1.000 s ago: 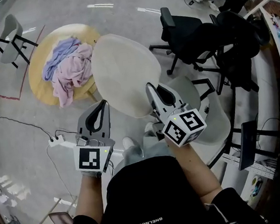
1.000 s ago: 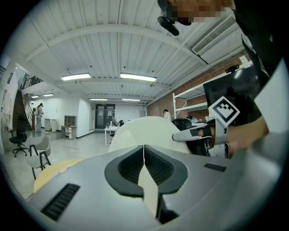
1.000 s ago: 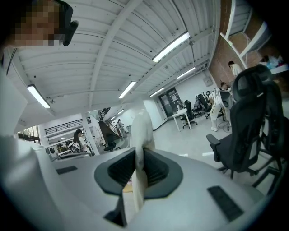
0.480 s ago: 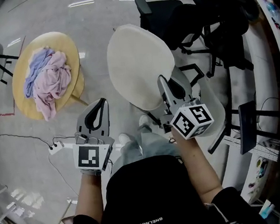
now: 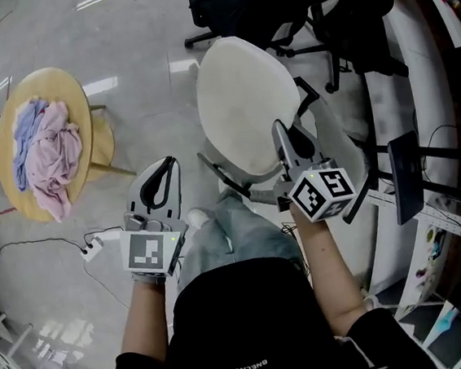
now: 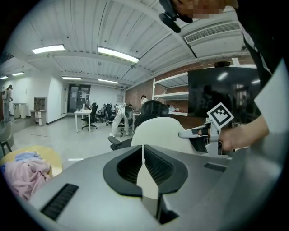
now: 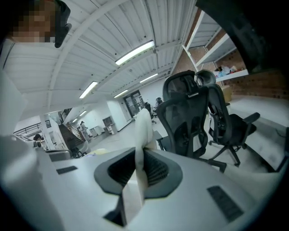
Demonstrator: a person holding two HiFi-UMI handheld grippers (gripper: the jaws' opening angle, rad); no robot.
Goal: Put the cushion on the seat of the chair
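The person's right gripper [image 5: 279, 131] has its fingers clamped on the near edge of the cream, oval padded cushion [image 5: 246, 96]. In the right gripper view the cushion [image 7: 143, 131] runs edge-on up out of the fingers, pinched thin where the ribbed black pads close on it. In the head view it spreads away from the person as a broad pale oval and covers much of the pale grey chair [image 5: 339, 139] with a black frame. Part of the chair's seat shows just right of the right gripper, and black frame bars show at the cushion's lower left and right edges. The cushion lies over the chair, but whether it touches the seat cannot be told. The left gripper [image 5: 165, 165] is held off to the left, apart from the cushion, over bare grey floor [image 5: 145, 74], with its fingers together and nothing between them. The left gripper view shows them meeting along a thin line, with the cushion [image 6: 158, 131] and the right gripper beyond. Farther left stands a round yellow wooden worktop [image 5: 73, 94] that carries a heap of pink and lilac cloth [image 5: 43, 150]. A white power strip [image 5: 94, 248] with a black cable lies on the floor near the left gripper. Black mesh office chairs [image 5: 318, 6] stand beyond the cushion.
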